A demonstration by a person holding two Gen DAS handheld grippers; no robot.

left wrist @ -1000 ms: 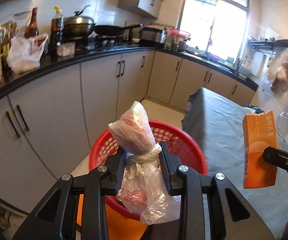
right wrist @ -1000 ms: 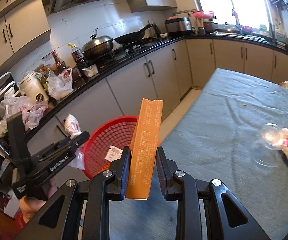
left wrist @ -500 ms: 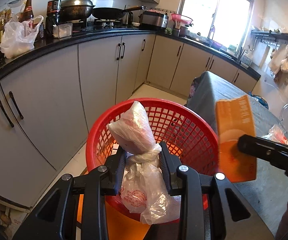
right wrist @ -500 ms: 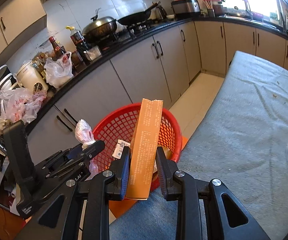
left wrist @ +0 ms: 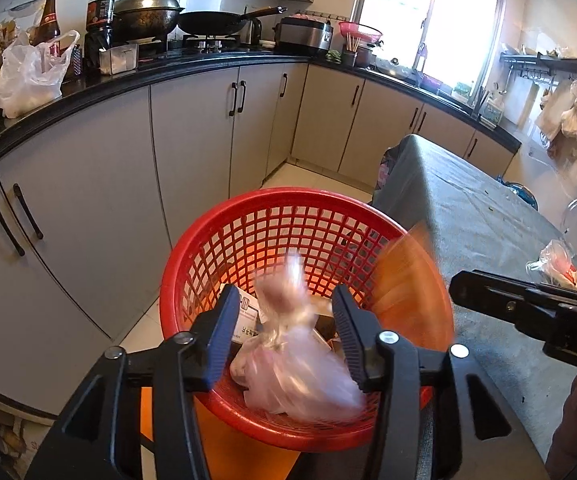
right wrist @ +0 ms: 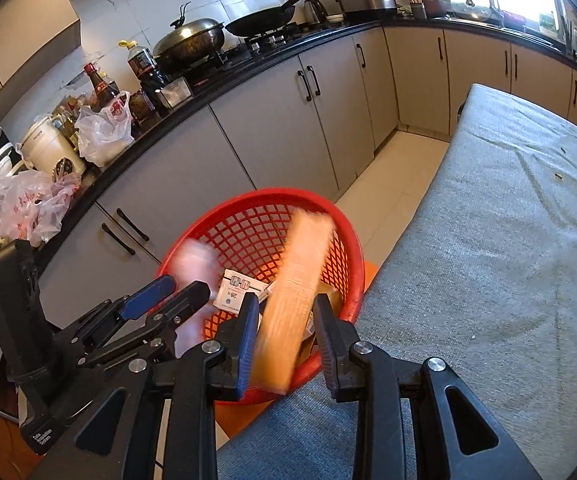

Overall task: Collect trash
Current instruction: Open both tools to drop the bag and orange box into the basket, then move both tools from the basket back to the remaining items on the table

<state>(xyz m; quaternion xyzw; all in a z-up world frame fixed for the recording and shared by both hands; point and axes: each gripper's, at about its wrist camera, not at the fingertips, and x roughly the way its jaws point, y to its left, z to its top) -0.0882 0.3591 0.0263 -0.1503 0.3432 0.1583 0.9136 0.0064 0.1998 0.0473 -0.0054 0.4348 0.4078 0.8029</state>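
kitchen: bag (left wrist: 288, 360) blurred over red basket (left wrist: 208, 248)

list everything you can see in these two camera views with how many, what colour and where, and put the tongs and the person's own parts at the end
basket: one, red mesh, on the floor beside the table.
plastic bag: one, clear pinkish, blurred, between the left jaws over the basket.
carton: one, orange, blurred, between the right jaws over the basket.
small box: one, white, inside the basket.
table: one, grey cloth cover, right of the basket.
wok with lid: one, dark metal, on the stove.
frying pan: one, black, on the stove.
rice cooker: one, silver, on the counter.
bottles: at least two, dark, on the counter.
white bag: one, on the counter.
left tongs: black, blue pads, just opened.
right tongs: black, pads clear of the carton.
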